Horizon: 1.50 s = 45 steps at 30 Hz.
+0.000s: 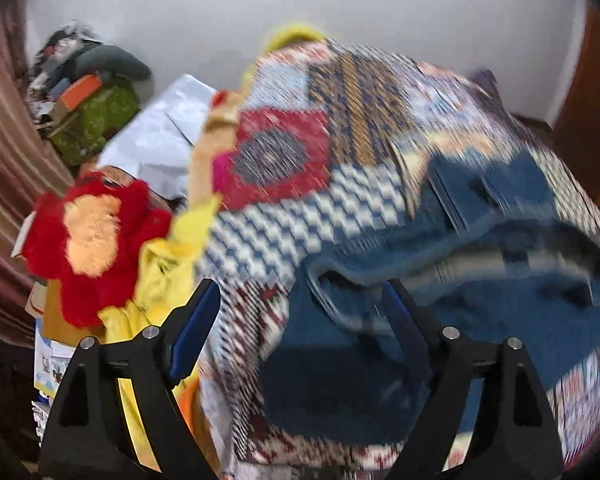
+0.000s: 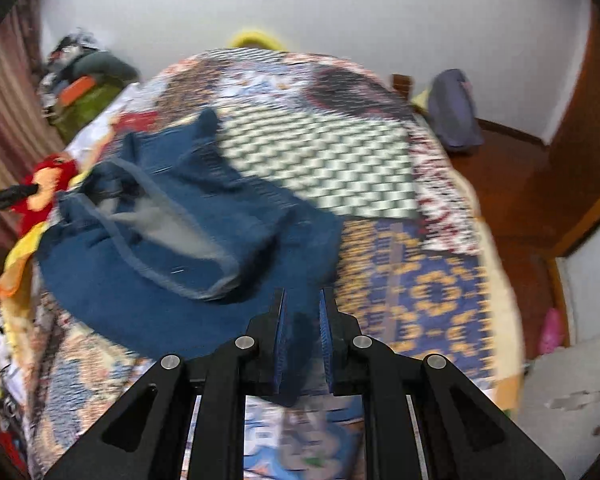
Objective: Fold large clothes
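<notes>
A pair of blue jeans (image 2: pixel 172 264) lies crumpled on a bed with a patchwork quilt (image 2: pixel 420 280). My right gripper (image 2: pixel 303 320) is shut on a fold of the jeans at their near edge and holds it just above the quilt. In the left wrist view the jeans (image 1: pixel 480 292) lie bunched on the quilt (image 1: pixel 340 128), waistband toward me. My left gripper (image 1: pixel 300 300) is open, its jaws wide apart, over the near left part of the jeans. Both views are motion-blurred.
A red and orange plush toy (image 1: pixel 88 236) and yellow cloth (image 1: pixel 168 280) lie at the bed's left edge. A cluttered pile (image 1: pixel 88 100) stands by the striped curtain (image 1: pixel 4 160). A grey bag (image 2: pixel 456 112) sits on the wooden floor (image 2: pixel 512 184) at the right.
</notes>
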Each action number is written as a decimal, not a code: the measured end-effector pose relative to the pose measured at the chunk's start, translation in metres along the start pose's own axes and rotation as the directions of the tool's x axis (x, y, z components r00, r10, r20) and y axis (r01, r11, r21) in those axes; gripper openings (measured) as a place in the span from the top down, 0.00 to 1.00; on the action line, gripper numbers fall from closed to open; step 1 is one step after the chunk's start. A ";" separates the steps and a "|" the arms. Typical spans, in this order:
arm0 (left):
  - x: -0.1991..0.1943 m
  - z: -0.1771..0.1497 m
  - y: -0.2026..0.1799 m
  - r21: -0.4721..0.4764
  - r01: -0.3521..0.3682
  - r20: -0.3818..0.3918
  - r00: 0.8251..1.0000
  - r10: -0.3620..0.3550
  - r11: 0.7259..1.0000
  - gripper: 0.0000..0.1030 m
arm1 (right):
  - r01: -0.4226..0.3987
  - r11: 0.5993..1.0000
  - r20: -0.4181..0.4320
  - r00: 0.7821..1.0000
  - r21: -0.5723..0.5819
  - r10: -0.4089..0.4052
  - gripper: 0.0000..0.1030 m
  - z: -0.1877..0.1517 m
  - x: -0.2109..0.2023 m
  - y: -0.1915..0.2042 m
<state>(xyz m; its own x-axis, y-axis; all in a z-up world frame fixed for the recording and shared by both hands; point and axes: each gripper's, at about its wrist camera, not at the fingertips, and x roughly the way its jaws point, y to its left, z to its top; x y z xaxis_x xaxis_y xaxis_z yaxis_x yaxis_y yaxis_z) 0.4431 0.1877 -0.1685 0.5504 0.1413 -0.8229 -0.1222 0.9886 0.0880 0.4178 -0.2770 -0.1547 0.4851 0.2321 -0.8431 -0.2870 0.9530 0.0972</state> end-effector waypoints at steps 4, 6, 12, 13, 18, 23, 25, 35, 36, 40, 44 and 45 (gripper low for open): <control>0.017 -0.029 -0.023 0.039 0.064 -0.092 0.994 -0.060 0.997 0.19 | -0.061 0.998 -0.067 0.996 -0.032 0.059 0.89 -0.008 0.025 0.028; 0.027 -0.039 -0.038 0.074 0.087 -0.123 0.989 -0.078 0.993 0.19 | -0.059 0.997 -0.094 0.994 -0.045 0.054 0.89 -0.010 0.036 0.035; 0.063 -0.029 -0.058 0.122 0.018 -0.112 0.994 -0.005 0.992 0.19 | -0.069 0.998 -0.098 0.993 -0.006 0.068 0.89 0.006 0.065 0.041; 0.069 -0.022 -0.055 0.112 -0.005 -0.104 0.994 0.017 0.994 0.19 | -0.075 0.997 -0.093 0.993 0.004 0.075 0.89 0.013 0.070 0.041; 0.083 0.016 -0.032 0.029 -0.047 -0.050 0.998 0.048 0.998 0.18 | 0.001 1.000 -0.050 0.999 0.028 0.000 0.89 0.053 0.088 0.032; 0.099 0.045 -0.026 0.023 -0.126 -0.015 0.992 0.126 0.992 0.16 | 0.048 0.991 -0.032 0.999 0.128 -0.044 0.89 0.088 0.112 0.014; 0.107 0.052 -0.024 0.021 -0.145 -0.016 0.989 0.145 0.989 0.11 | 0.099 0.980 -0.030 0.995 0.171 -0.095 0.89 0.095 0.122 0.005; 0.062 0.078 -0.013 0.049 -0.205 0.092 0.975 0.200 0.978 0.11 | 0.098 0.983 -0.006 0.995 0.157 -0.098 0.89 0.096 0.090 0.000; 0.056 0.078 -0.011 0.046 -0.197 0.095 0.977 0.192 0.979 0.11 | 0.086 0.988 0.008 0.996 0.127 -0.088 0.89 0.098 0.082 0.008; 0.022 0.074 -0.008 0.055 -0.172 0.137 0.977 0.163 0.984 0.11 | 0.029 0.999 0.055 0.998 0.042 -0.031 0.89 0.100 0.053 0.045; -0.006 0.061 -0.009 0.051 -0.087 0.136 0.987 0.079 0.995 0.11 | -0.068 0.998 0.059 0.996 0.004 0.068 0.89 0.101 0.036 0.085; -0.010 0.056 -0.010 0.050 -0.061 0.126 0.991 0.055 0.997 0.11 | -0.086 0.996 0.054 0.995 -0.008 0.086 0.89 0.100 0.036 0.095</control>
<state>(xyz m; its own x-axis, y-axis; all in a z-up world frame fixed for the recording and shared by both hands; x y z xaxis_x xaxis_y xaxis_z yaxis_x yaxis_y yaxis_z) 0.4851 0.1793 -0.1293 0.6425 0.2006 -0.7396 -0.1144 0.9794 0.1664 0.4904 -0.1590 -0.1227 0.5025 0.3235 -0.8018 -0.3338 0.9281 0.1652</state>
